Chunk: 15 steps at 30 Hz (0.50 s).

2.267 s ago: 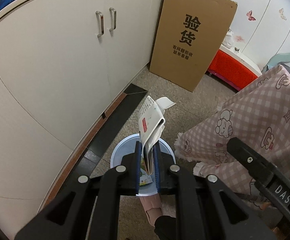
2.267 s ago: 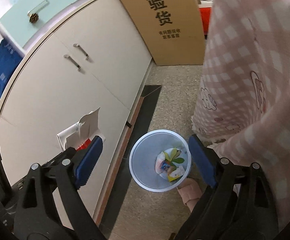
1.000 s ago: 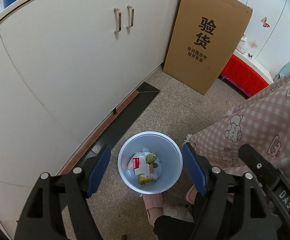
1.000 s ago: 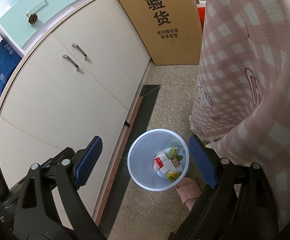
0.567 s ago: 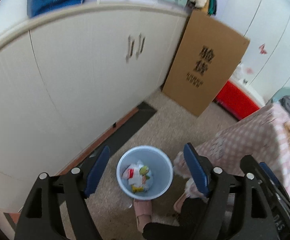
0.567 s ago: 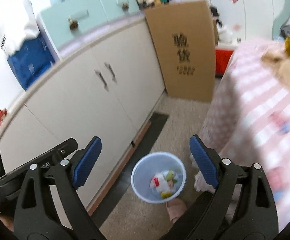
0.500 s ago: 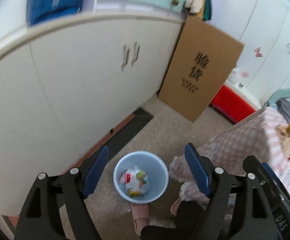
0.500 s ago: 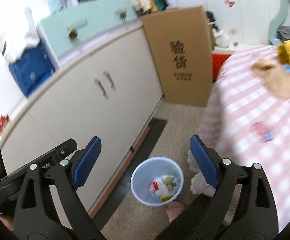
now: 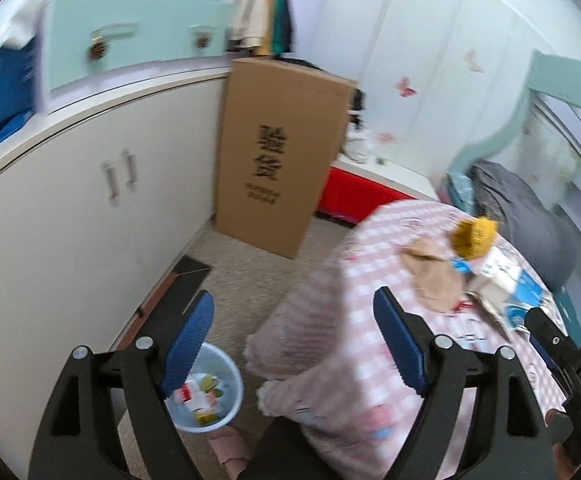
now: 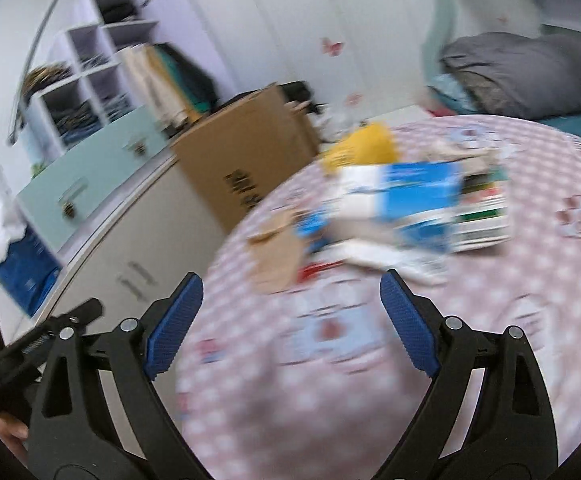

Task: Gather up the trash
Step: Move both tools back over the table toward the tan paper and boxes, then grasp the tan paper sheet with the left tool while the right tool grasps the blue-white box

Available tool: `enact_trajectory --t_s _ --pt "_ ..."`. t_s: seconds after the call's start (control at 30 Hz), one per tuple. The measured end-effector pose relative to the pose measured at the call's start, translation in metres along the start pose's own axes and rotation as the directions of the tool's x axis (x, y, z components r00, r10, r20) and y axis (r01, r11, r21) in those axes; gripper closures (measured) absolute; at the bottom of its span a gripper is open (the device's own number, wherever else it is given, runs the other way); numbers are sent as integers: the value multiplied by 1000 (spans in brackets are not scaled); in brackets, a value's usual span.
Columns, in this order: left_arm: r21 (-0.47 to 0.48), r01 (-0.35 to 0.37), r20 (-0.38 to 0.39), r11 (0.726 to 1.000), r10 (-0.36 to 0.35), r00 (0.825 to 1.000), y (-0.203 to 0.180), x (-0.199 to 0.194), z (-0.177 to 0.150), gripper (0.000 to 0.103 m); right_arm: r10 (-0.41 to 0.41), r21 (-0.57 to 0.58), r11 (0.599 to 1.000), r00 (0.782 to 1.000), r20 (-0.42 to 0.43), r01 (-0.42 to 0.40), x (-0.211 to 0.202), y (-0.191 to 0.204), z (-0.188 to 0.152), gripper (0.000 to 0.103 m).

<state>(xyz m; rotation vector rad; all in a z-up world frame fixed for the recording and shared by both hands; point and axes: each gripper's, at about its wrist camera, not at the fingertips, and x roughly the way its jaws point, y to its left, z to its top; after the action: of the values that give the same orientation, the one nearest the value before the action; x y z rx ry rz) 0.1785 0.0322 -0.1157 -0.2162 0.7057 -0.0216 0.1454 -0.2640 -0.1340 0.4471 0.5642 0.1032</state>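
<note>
A light blue bin (image 9: 226, 420) with packaging scraps in it stands on the floor at the lower left of the left wrist view. My left gripper (image 9: 294, 340) is open and empty, high above the bin and the table's edge. My right gripper (image 10: 290, 320) is open and empty over the pink checked tablecloth (image 10: 370, 400). On the table lie a blue and white package (image 10: 418, 196), a yellow bag (image 10: 362, 146), a brown paper piece (image 10: 278, 252) and other blurred scraps. The yellow bag (image 9: 472, 234) and brown piece (image 9: 434, 276) also show in the left wrist view.
White cupboards (image 9: 70, 220) run along the left. A tall cardboard box (image 9: 278, 160) leans against them. A red box (image 9: 350, 196) stands behind it. A bed with a grey quilt (image 10: 518, 76) lies beyond the table. A slippered foot (image 9: 230, 452) is next to the bin.
The left gripper let the folded paper fall into the bin and opened. Both grippers have since swung up and right, from the bin toward the tabletop.
</note>
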Motion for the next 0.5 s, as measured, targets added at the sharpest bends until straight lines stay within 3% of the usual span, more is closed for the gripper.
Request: enact_trajectory --t_s 0.2,0.33,0.5 --pt "87 41 -25 995 -39 999 -54 19 4 23 -13 61 998 1000 -23 14 7 -59 16 25" --pt "131 51 -41 990 -46 998 -77 30 2 21 14 93 996 999 -48 -10 23 -74 24 34" --pt "158 53 -57 986 -45 997 -89 41 3 21 26 78 997 998 -52 -22 40 -79 38 34"
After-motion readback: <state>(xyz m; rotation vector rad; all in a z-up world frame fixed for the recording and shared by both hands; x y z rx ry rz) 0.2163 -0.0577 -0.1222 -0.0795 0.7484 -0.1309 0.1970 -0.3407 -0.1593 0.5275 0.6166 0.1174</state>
